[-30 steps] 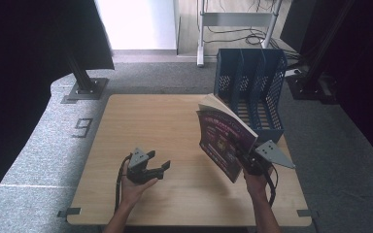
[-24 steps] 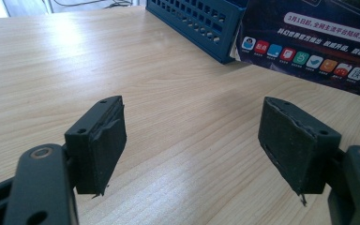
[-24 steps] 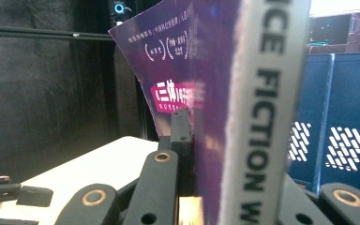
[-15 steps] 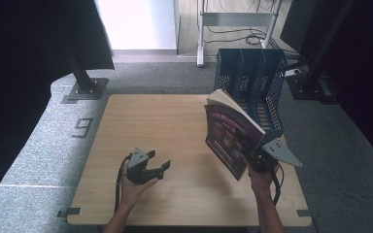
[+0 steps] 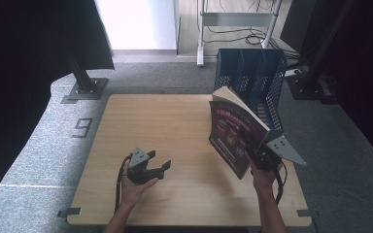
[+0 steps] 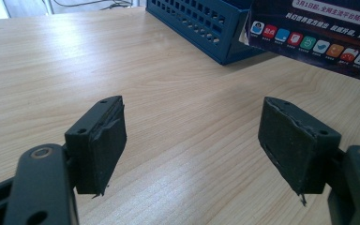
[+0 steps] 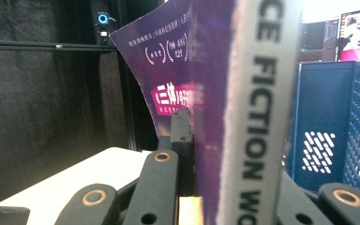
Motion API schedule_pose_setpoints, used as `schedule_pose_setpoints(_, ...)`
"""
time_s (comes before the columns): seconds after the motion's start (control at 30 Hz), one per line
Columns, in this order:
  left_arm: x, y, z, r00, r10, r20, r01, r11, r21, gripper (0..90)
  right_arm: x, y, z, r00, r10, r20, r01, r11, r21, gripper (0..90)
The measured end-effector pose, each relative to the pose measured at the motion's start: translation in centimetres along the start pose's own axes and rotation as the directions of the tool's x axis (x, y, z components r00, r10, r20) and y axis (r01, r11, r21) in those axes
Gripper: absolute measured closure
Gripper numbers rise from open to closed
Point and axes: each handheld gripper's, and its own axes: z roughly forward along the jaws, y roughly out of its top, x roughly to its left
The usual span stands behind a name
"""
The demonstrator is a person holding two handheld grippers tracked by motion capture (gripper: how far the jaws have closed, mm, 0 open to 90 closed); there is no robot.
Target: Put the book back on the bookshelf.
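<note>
A person sat at a light wooden table, holding a claw in each hand. The right claw was clamped on the lower edge of a purple paperback book, which it held upright and tilted, lifted clear of the table just in front of a blue file rack. The rack, with its perforated walls and upright dividers, stood at the table's far right edge, and the book's top corner leaned close against its front. In the right gripper view the book's pale spine rose straight out from between the closed jaws, its purple cover curving away to one side, with the rack just behind. The left claw rested low over the table, well apart from the book and on the side away from the rack, its jaws standing apart with nothing between them. In the left gripper view its two black pads framed bare wood, with the rack's base and the book's lower cover beyond.
</note>
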Motion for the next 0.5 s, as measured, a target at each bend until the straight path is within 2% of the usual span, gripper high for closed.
schedule_pose_setpoints(0.5,0.03,-0.03,0.08,1.0,-0.003,0.005,0.003,1.0,0.004,23.5,-0.51,0.9,0.63,0.9996,-0.004,0.027,0.005,1.0,-0.018,81.7)
